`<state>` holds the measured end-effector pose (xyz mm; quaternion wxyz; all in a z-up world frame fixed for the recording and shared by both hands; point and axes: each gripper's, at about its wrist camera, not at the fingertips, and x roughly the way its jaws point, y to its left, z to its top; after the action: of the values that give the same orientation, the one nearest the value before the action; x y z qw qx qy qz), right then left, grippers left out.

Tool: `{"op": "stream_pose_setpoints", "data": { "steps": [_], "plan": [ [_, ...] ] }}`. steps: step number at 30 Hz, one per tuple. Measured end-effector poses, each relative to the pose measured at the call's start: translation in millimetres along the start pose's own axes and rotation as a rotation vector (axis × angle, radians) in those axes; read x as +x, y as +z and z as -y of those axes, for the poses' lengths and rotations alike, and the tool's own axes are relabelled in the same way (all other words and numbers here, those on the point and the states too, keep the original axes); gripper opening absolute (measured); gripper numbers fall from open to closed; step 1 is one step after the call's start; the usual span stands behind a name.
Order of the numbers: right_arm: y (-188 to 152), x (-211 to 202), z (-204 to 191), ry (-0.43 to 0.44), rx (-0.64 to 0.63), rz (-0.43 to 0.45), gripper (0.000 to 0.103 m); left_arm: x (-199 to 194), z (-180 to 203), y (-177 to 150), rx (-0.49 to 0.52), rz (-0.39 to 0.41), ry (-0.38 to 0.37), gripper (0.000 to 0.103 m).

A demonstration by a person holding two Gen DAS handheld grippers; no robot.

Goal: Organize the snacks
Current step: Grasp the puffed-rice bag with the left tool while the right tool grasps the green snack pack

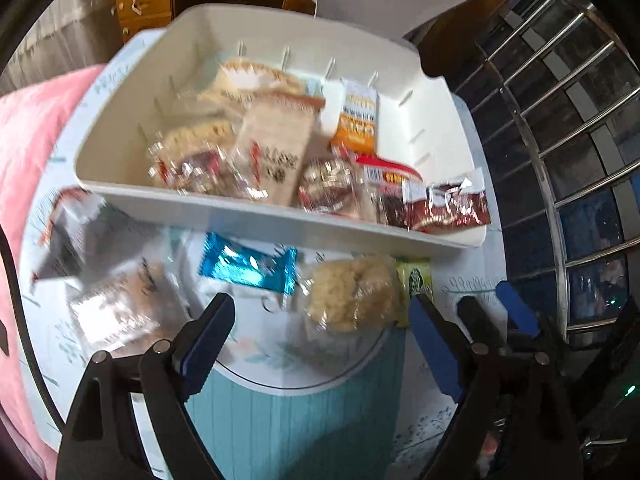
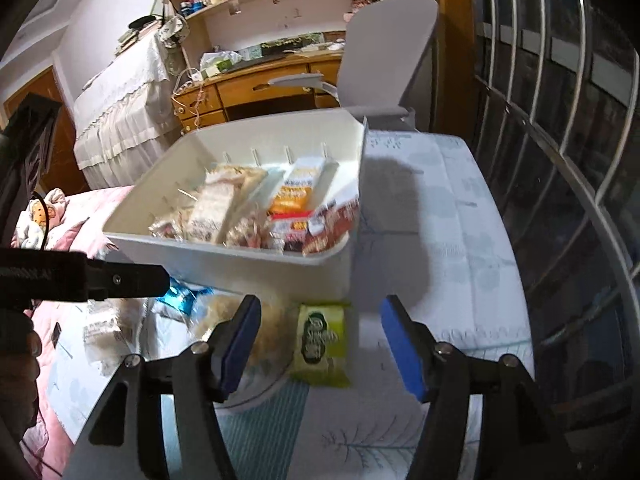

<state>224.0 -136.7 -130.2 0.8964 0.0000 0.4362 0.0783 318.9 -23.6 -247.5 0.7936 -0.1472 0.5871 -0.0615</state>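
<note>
A white bin [image 1: 240, 208] [image 2: 224, 248] holds several wrapped snacks. In front of it on the table lie a blue foil packet [image 1: 248, 266], a clear bag of pale puffed snack [image 1: 352, 292], a green packet [image 1: 414, 284] [image 2: 324, 340] and clear-wrapped packets [image 1: 116, 304] at the left. My left gripper [image 1: 320, 316] hovers open over the puffed-snack bag, holding nothing. My right gripper [image 2: 320, 324] is open, with the green packet lying on the table between its fingers and no pad touching it. The right gripper's blue pads [image 1: 516, 308] show at the right edge of the left wrist view.
A round white floral plate [image 1: 256, 360] lies under some of the loose snacks. A grey chair back [image 2: 384, 52] stands behind the bin, with window bars [image 1: 560, 120] to the right. Pink bedding [image 1: 28, 140] is at the left, and a wooden desk [image 2: 260, 88] stands further back.
</note>
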Motion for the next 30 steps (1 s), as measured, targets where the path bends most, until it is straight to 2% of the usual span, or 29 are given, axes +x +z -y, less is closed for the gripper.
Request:
{"op": "stream_pose_setpoints", "data": {
  "steps": [3,11,21,30],
  "plan": [
    [-11,9,3,-0.007,0.014,-0.022,0.063,15,3,-3,-0.039,-0.050,-0.015,0.089],
    [-34,26,7,-0.067,-0.018,-0.020,0.063,50,6,-4,-0.097,-0.133,0.012,0.091],
    [-44,43,14,-0.013,-0.042,-0.036,0.063,84,18,-4,-0.098,-0.213,0.059,0.091],
    [-45,48,10,0.017,-0.093,-0.018,0.063,104,37,0,-0.057,-0.219,0.120,0.091]
  ]
}}
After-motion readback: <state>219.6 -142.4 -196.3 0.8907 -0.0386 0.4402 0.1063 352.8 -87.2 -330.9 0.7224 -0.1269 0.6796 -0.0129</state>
